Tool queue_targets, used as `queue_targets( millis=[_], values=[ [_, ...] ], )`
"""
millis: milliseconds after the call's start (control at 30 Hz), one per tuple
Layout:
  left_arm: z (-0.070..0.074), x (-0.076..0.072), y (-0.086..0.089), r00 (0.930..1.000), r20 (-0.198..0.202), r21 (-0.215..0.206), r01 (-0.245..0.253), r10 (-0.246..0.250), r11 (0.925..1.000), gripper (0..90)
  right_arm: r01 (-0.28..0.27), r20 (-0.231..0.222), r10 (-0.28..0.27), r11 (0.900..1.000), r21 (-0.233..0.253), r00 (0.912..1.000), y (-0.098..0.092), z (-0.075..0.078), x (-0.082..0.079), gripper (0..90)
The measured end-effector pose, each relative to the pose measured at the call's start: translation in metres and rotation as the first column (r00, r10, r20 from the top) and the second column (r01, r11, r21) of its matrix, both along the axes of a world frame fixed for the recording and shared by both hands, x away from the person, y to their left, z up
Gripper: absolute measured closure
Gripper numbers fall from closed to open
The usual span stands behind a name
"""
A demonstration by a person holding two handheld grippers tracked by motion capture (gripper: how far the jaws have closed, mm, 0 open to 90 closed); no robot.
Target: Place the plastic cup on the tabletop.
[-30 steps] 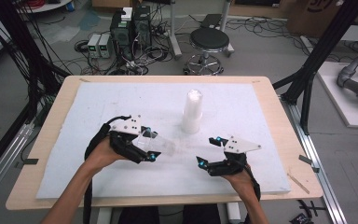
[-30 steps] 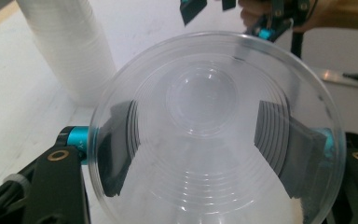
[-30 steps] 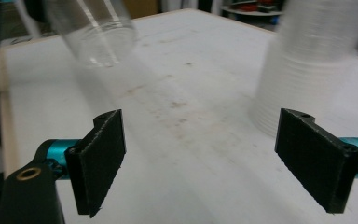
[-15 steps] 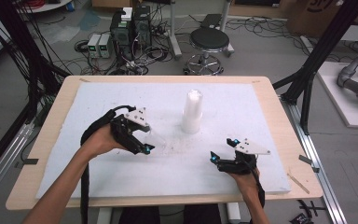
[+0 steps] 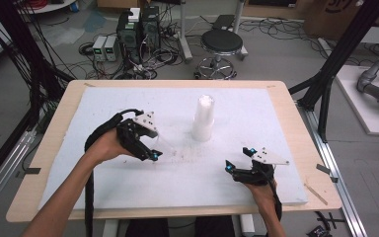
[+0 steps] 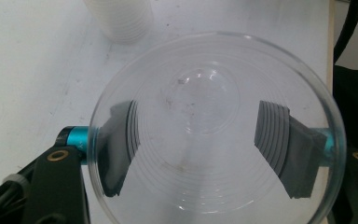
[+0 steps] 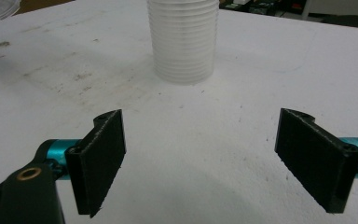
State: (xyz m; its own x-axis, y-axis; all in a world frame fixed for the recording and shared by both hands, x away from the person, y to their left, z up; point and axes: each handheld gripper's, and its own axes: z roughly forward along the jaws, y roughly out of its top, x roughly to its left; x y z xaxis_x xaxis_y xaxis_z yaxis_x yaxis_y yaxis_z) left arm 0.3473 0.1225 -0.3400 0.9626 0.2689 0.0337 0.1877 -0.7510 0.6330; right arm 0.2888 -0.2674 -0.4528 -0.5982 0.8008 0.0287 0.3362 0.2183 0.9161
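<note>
Clearly clamped: left gripper [image 5: 150,148] on a clear plastic cup [image 6: 214,130], one grey pad [image 6: 286,149] pressed on each side of the cup's wall, the mouth turned toward the left gripper view's camera. Seen from the high view, held above the white board [image 5: 276,113], left of its middle and nearer the front edge than the far one; cup faint there, just ahead of the jaw tips. Left hand [image 5: 103,146] wrapped round the gripper body, cable looping back along the forearm.

Wide apart and holding nothing: right gripper [image 5: 239,165], low over the board near the front right corner, right hand [image 5: 264,190] behind it. Between its two black pads [image 7: 100,158] in the right gripper view, bare board.

Upright near the board's middle, toward the far edge: stack of white ribbed cups [image 5: 204,118], well apart from both grippers, straight ahead in the right gripper view [image 7: 182,39], at the top left in the left gripper view [image 6: 119,18].
</note>
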Motion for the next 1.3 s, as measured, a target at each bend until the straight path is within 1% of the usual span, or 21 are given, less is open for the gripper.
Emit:
queue_targets(
  millis=[33,100,133,267,400,467,533,567,633,667,767,800,867,1033,1133,1300],
  values=[
    [0.000,0.000,0.000,1.0000,0.000,0.001,0.000,0.000,1.0000,30.0,-0.001,0.009,0.001,1.000,-0.007,1.0000,0.000,0.000,0.001,16.3],
    [-0.001,0.000,0.000,1.0000,0.001,-0.001,-0.003,0.003,1.0000,30.0,-0.001,0.004,0.001,1.000,-0.011,1.0000,0.000,0.000,0.000,16.3],
    [0.000,0.001,0.000,1.0000,0.002,0.005,0.001,-0.001,1.0000,30.0,-0.004,0.001,0.004,1.000,-0.010,1.0000,0.001,0.000,0.000,16.3],
    [-0.002,0.003,0.000,1.0000,0.003,0.013,-0.006,0.006,0.9999,30.0,0.002,-0.002,-0.002,1.000,-0.008,1.0000,0.000,0.000,0.001,16.4],
    [-0.006,0.006,-0.003,0.9998,-0.001,0.044,-0.020,0.020,0.9988,30.0,0.003,-0.005,-0.003,1.000,-0.013,1.0000,0.001,0.000,0.001,16.4],
    [-0.008,0.008,-0.004,0.9998,-0.006,0.070,-0.020,0.020,0.9973,30.0,0.001,0.000,-0.001,1.000,-0.014,1.0000,0.001,0.000,0.001,16.4],
    [-0.011,0.010,-0.005,0.9994,-0.014,0.076,-0.031,0.032,0.9966,30.0,0.005,-0.001,-0.005,1.000,-0.010,1.0000,0.000,0.000,0.001,16.4],
    [-0.012,0.011,-0.005,0.9995,-0.013,0.090,-0.028,0.029,0.9955,30.0,0.006,-0.002,-0.006,1.000,-0.010,1.0000,0.000,0.000,0.001,16.4],
    [-0.015,0.013,-0.008,0.9991,-0.023,0.100,-0.034,0.037,0.9944,30.0,0.011,-0.002,-0.011,1.000,-0.010,0.9999,0.001,0.000,0.001,16.4],
    [-0.016,0.014,-0.010,0.9991,-0.024,0.118,-0.030,0.033,0.9925,30.0,0.012,-0.001,-0.012,1.000,-0.010,0.9999,0.001,0.000,0.001,16.4],
    [-0.021,0.017,-0.014,0.9991,-0.024,0.147,-0.032,0.036,0.9887,30.1,0.010,0.002,-0.010,1.000,-0.011,0.9999,0.001,0.000,0.001,16.4],
    [-0.022,0.019,-0.016,0.9993,-0.025,0.171,-0.025,0.030,0.9849,30.1,0.012,0.000,-0.012,1.000,-0.011,0.9999,0.001,0.000,0.000,16.4],
    [-0.026,0.021,-0.019,0.9991,-0.026,0.194,-0.026,0.032,0.9806,30.1,0.011,0.000,-0.011,1.000,-0.014,0.9999,0.001,0.000,0.001,16.4],
    [-0.033,0.025,-0.025,0.9987,-0.031,0.231,-0.033,0.042,0.9724,30.1,0.013,0.002,-0.013,1.000,-0.018,0.9999,0.001,0.000,0.001,16.4],
    [-0.037,0.026,-0.031,0.9990,-0.028,0.256,-0.026,0.035,0.9662,30.1,0.014,0.007,-0.014,1.000,-0.020,0.9999,0.001,0.000,0.001,16.4],
    [-0.043,0.026,-0.040,0.9994,-0.026,0.288,-0.012,0.021,0.9576,30.2,0.012,0.005,-0.012,1.000,-0.016,0.9999,0.001,0.000,0.001,16.5]
  ],
)
